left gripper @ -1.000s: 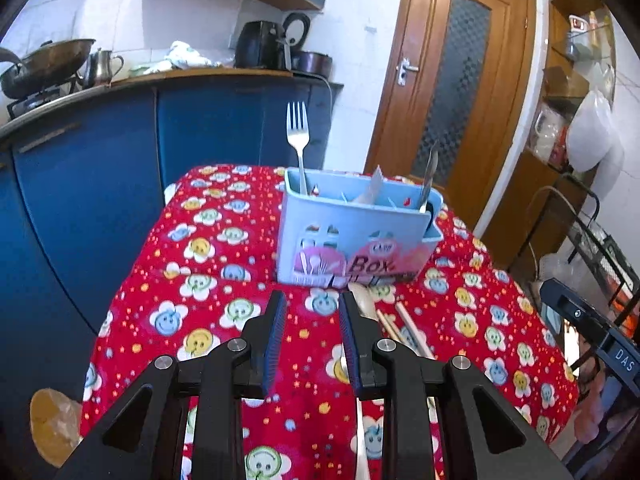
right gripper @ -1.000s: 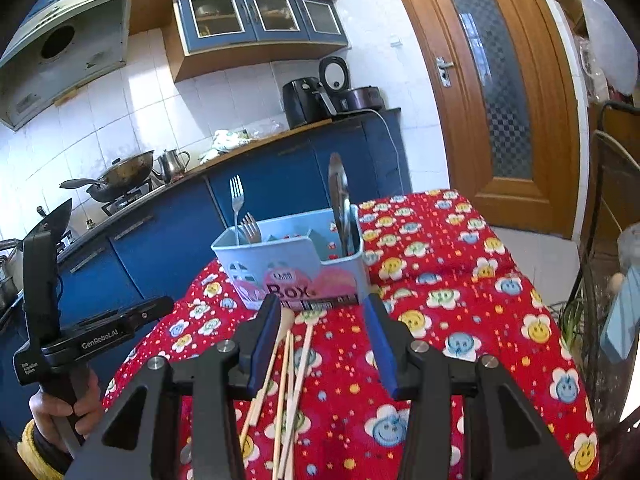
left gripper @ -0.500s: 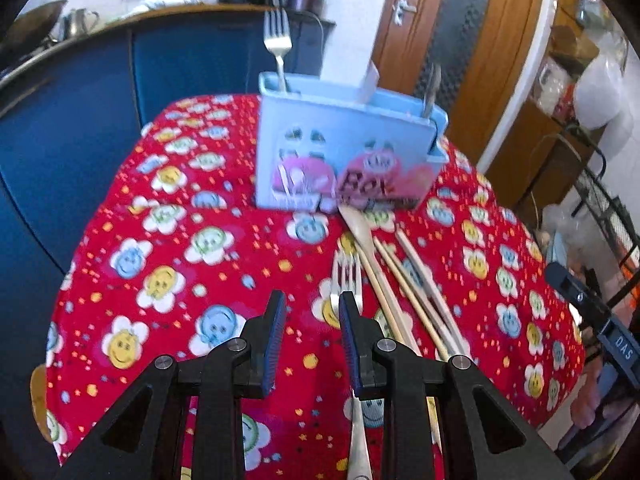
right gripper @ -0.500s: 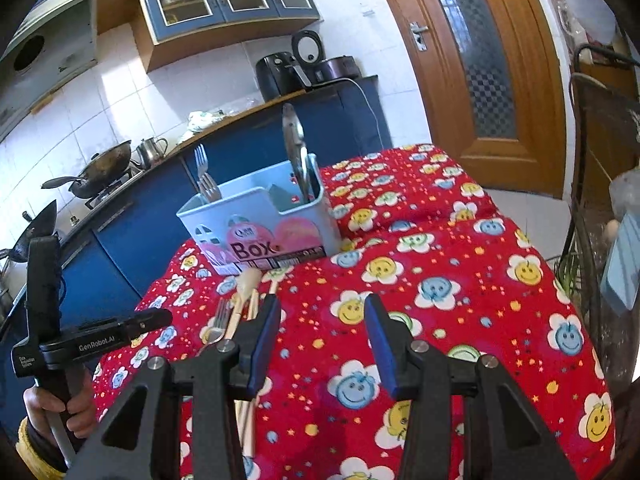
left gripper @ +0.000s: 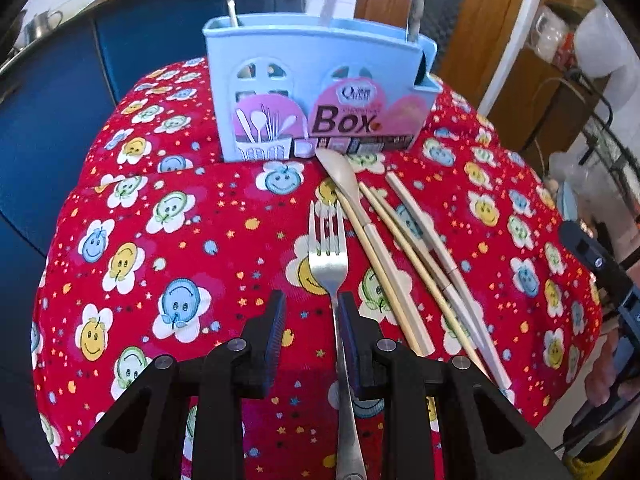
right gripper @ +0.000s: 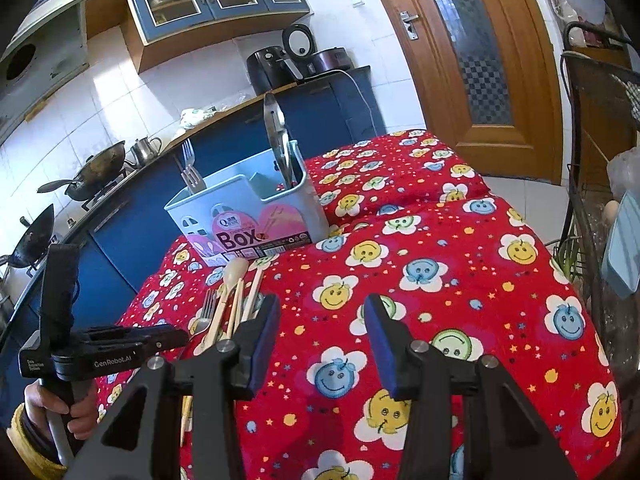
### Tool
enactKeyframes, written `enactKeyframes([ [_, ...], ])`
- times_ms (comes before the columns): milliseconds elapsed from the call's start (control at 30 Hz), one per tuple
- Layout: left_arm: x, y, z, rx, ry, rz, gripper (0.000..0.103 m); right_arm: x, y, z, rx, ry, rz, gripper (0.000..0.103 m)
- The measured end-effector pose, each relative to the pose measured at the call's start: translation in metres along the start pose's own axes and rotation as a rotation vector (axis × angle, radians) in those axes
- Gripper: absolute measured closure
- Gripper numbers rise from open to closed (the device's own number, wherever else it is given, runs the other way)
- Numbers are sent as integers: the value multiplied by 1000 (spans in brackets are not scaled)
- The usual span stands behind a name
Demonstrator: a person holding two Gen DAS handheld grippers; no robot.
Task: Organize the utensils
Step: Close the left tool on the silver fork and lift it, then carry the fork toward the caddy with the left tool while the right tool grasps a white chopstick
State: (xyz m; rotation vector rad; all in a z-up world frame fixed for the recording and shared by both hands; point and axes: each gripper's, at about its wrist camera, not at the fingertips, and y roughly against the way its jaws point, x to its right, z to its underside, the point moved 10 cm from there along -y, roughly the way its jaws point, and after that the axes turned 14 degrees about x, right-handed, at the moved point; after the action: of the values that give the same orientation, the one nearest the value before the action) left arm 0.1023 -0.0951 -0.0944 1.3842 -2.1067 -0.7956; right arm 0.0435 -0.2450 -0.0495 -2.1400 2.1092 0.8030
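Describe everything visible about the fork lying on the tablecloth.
The fork looks like shiny steel, with four tines pointing toward the blue utensil box. It lies flat on the red flowered tablecloth, left of the pale spoon and chopsticks. Its handle runs between the open left gripper fingers, hard against the right finger.

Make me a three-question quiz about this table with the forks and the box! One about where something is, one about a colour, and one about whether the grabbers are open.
1. Where does the fork on the tablecloth lie?
A. Left of the spoon
B. Inside the box
C. On the floor

2. What colour is the utensil box?
A. Green
B. Light blue
C. Black

3. How is the right gripper?
A. Shut on a spoon
B. Shut on a fork
C. Open, holding nothing

Answers:
1 A, the fork lies beside the spoon, on its left.
2 B, its walls are pale blue.
3 C, a wide gap shows only cloth.
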Motion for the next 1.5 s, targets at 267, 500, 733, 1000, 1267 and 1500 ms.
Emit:
enactKeyframes([
  [267,7,-5,6,-85,-44,-2,76,7,0,1,-2,-16,1,56],
  [500,12,-7,6,-126,-51,11,81,8,0,2,-2,-17,1,56],
  [733,7,-13,2,-155,13,42,98,8,1,1,-6,-13,-2,56],
  [1000,-5,-3,-4,-35,145,109,100,-6,-4,4,-39,23,-4,56],
  [1267,-27,24,-19,124,188,104,100,-24,-20,13,-126,39,-17,56],
  [1500,-42,42,-35,243,177,79,100,-44,-43,23,-241,76,-41,56],
])
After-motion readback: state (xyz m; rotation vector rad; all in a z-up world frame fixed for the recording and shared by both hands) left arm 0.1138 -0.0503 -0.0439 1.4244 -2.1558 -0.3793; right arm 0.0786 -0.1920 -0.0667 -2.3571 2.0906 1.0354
